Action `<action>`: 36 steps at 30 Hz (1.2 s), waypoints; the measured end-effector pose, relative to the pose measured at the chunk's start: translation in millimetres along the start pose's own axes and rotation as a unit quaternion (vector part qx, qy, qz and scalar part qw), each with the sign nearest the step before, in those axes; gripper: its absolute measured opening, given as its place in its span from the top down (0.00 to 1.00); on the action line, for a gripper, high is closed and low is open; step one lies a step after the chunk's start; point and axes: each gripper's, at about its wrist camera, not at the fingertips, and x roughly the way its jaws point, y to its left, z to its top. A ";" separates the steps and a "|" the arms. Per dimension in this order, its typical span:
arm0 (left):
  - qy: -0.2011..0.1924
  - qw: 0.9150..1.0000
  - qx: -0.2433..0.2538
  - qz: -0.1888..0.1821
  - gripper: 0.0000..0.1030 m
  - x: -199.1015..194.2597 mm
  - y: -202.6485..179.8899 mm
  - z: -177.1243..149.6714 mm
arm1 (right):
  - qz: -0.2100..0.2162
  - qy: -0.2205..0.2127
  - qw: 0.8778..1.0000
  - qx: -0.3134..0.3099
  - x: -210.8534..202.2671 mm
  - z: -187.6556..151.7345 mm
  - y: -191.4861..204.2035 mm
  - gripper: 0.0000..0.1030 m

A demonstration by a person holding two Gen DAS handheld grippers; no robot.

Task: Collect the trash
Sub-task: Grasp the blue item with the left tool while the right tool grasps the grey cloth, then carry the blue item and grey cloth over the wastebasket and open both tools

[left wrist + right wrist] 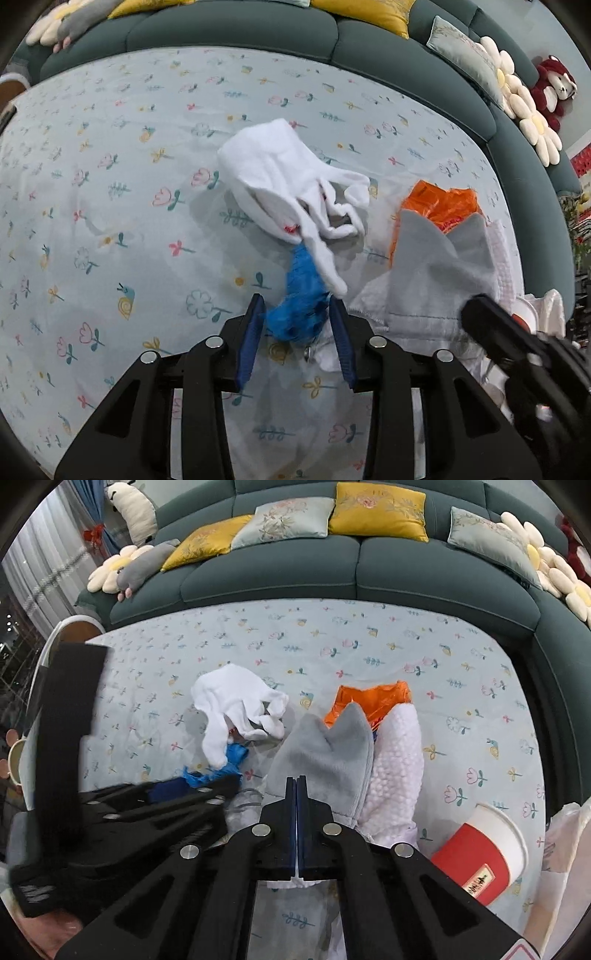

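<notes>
Progress: early; nothing visibly gathered, all litter loose on the floral cloth (110, 184).
Remaining: blue wrapper (301, 295), white glove (291, 184), orange bag (443, 203), grey cloth (325, 753), red paper cup (484, 853).
Blue wrapper, position: between left gripper (297, 332) pads, partly under glove.
Blue wrapper, axis: long axis running away from gripper toward glove.
Left gripper: part open around wrapper, contact unclear.
Right gripper (297, 786): fully closed, apparently empty, beside grey cloth.

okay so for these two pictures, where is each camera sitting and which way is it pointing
Left wrist: on the left tongs, looking steeply down at the floral cloth; its blue pads flank a blue scrap, and the right tongs enter at right.
Right wrist: on the right tongs, shut over a grey cloth; the left tongs cross at left.
Shared: white glove, orange wrapper, teal sofa.
</notes>
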 end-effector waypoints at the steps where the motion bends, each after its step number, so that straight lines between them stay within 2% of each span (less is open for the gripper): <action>1: 0.002 1.000 0.002 -0.004 0.78 0.6 -2.0 -0.2 | 0.001 -0.005 1.000 0.001 -5.3 0.7 -0.8 0.99; 6: 0.001 1.000 0.010 -0.011 0.83 -7.4 -7.2 -4.2 | -0.013 -0.012 1.000 0.008 -18.0 3.8 -7.7 0.98; 9: -0.007 1.000 0.012 -0.008 0.84 -15.5 -5.6 -9.2 | -0.022 -0.007 1.000 0.014 -14.4 3.0 -10.9 0.86; 11: -0.009 1.000 0.004 -0.008 0.84 -20.0 -0.6 -11.6 | -0.026 -0.003 1.000 0.016 -9.5 2.6 -14.0 0.70; 13: -0.010 1.000 -0.005 -0.007 0.84 -23.2 6.1 -13.8 | -0.033 0.001 0.999 0.020 -1.9 1.0 -15.8 0.58; 15: -0.010 1.000 -0.012 -0.006 0.84 -24.9 11.5 -15.7 | -0.031 0.009 0.999 0.022 6.8 0.4 -16.8 0.58; 16: -0.009 1.000 -0.015 -0.007 0.84 -24.9 13.3 -16.4 | -0.027 0.016 0.999 0.023 12.9 -0.3 -16.0 0.62; 17: -0.007 1.000 -0.017 -0.007 0.84 -24.9 15.5 -17.0 | -0.022 0.021 0.999 0.023 16.5 -0.8 -16.2 0.78; 18: -0.007 1.000 -0.018 -0.006 0.84 -25.5 16.7 -17.4 | -0.017 0.026 0.999 0.023 19.8 -1.4 -15.2 0.89; 19: -0.008 1.000 -0.017 -0.003 0.84 -26.8 17.4 -17.9 | -0.014 0.028 0.999 0.023 19.9 -1.6 -14.6 0.93; 26: -0.024 0.999 -0.020 -0.011 0.85 -51.4 10.1 -24.2 | -0.003 -0.018 1.000 0.010 -20.5 2.9 -5.8 0.95; 32: -0.045 0.999 -0.011 -0.022 0.85 -93.5 -10.2 -35.3 | 0.004 -0.059 0.998 0.030 -77.1 6.1 -13.2 0.95; 36: -0.058 0.998 0.001 -0.028 0.85 -119.3 -27.2 -47.3 | 0.003 -0.070 0.997 0.041 -107.7 -5.1 -23.1 0.95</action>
